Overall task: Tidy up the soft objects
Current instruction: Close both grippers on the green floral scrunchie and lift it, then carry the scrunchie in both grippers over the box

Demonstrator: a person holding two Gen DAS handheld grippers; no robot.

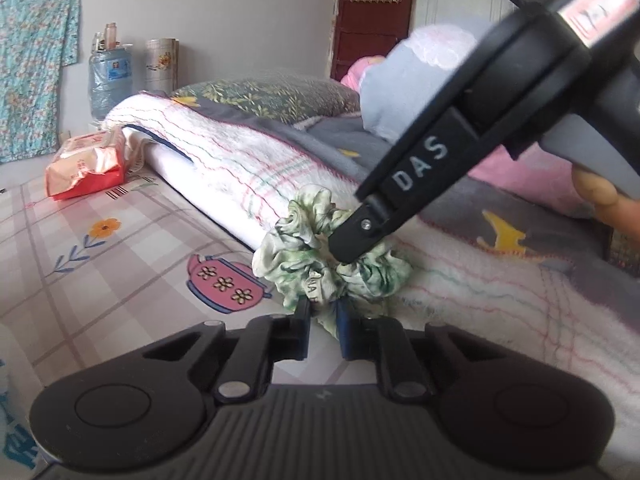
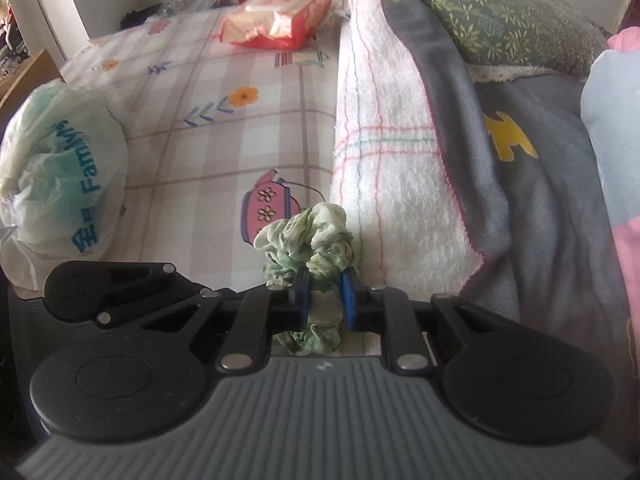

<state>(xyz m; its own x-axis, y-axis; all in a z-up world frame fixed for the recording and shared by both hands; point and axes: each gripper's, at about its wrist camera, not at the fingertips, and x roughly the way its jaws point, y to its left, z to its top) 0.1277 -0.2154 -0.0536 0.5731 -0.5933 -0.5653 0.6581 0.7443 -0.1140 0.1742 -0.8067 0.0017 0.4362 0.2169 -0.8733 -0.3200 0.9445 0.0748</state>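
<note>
Both hand-held grippers clamped | left [image 1: 323, 314], right [image 2: 325, 292] | pinching green scrunchie [image 1: 320, 256]

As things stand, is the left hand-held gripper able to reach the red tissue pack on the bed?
Probably not yet: the left hand-held gripper is shut on the green scrunchie, as is the right hand-held gripper. The bedsheet toward the tissue pack looks unobstructed.

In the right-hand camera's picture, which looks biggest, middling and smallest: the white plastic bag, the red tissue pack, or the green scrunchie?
1. White plastic bag, though it lies nearer the camera than the pack.
2. Red tissue pack and green scrunchie look about alike; the pack lies farther off, so I won't rank them.
</note>
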